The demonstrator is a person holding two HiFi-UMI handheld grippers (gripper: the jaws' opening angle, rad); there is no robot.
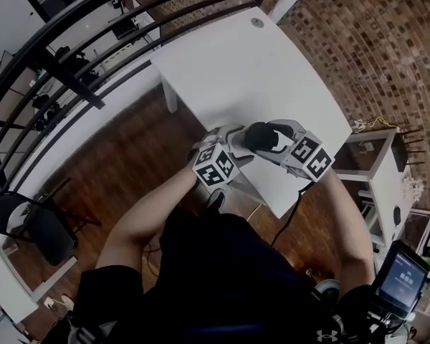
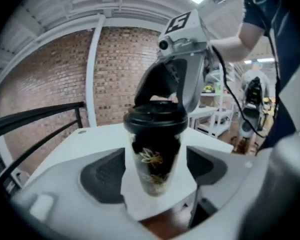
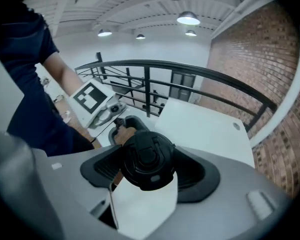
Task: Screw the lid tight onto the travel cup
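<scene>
Black plastic lid [image 3: 147, 160], round, with a moulded flap at its centre, sits on top of the cup [image 2: 155, 164]. The right gripper [image 3: 149, 168] comes at it from above, jaws spread wide and pressed against the lid's rim on both sides. The left gripper [image 2: 152, 179] comes from the side, and its dark ribbed pads [image 2: 107, 171] are closed on the cup's wall below the lid. The cup is upright and tapered, with a clear wall, dark inside, and a gold leaf print. It is at the near corner of the white, smooth, matte surface [image 1: 258, 70]; whether its base touches the surface cannot be told. Both gripper shells are grey, smooth and rounded.
</scene>
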